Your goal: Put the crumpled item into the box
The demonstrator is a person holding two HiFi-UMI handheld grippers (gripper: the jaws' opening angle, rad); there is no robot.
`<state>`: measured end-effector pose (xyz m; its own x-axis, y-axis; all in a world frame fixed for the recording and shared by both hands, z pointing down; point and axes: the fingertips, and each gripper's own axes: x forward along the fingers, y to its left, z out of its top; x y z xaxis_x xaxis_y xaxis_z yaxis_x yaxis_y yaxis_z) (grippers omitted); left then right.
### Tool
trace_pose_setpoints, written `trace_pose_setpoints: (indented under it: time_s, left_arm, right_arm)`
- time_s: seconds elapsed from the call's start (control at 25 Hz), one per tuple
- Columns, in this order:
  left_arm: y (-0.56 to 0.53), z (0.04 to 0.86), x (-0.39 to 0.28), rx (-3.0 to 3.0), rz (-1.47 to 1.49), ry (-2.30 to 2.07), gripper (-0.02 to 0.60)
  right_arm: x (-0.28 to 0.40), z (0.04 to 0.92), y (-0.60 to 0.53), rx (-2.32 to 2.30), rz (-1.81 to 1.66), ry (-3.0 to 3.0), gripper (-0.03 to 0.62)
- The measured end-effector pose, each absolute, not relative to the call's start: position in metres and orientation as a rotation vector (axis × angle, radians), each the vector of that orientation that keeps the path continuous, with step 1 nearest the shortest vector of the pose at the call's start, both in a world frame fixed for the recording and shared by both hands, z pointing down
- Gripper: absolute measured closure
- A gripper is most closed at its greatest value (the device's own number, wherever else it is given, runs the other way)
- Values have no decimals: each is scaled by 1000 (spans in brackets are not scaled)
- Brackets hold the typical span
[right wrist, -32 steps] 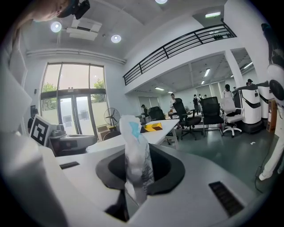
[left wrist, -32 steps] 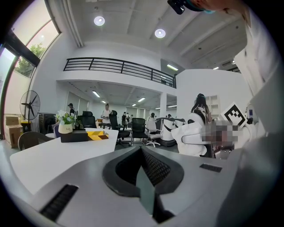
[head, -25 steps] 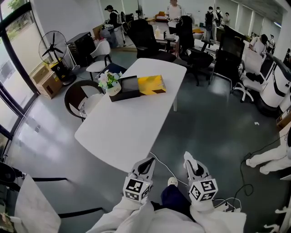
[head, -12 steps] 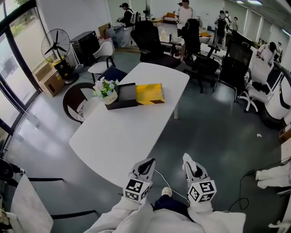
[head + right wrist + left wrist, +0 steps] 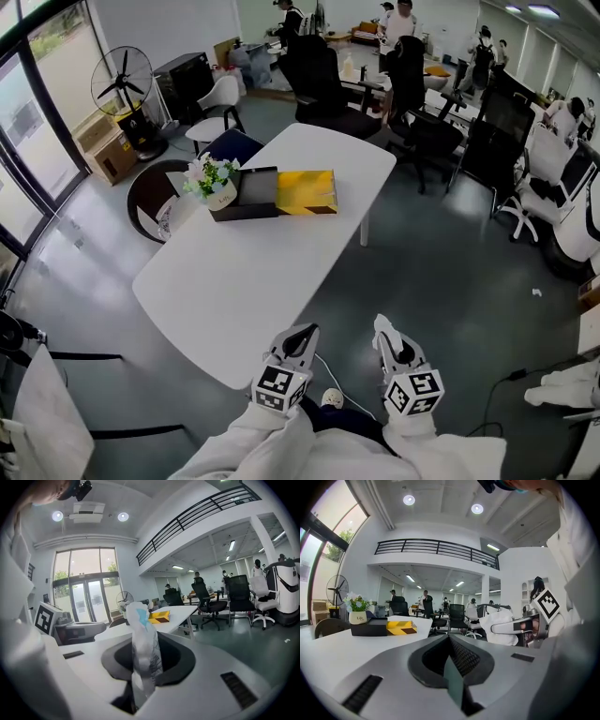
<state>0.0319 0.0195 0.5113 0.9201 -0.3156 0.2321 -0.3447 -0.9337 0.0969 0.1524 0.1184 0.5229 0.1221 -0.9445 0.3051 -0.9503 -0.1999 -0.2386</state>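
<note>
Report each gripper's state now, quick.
Left gripper: fingers closed together, holding nothing.
Right gripper: closed on the crumpled white item.

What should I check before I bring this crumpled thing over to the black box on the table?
1. Crumpled wrapper gripped by the right gripper: ok, fingers closed on it.
2. Left gripper free: ok, fingers together, nothing between them.
3. Black box open: ok, its top looks open from the head view.
4. Box within reach: not ok, it sits toward the far end of the white table.
5. Tabletop clear up to the box: ok.
6. Flower pot clear of the box: not ok, right beside it.
</note>
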Motion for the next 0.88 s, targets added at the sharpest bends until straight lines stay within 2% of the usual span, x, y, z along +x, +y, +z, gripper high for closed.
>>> trace_pose_setpoints:
  time_s: [0.88]
  left_arm:
    - [16, 526, 55, 2915, 399, -518, 568]
  right_arm:
    - [172, 546, 119, 2336, 736, -1978, 519]
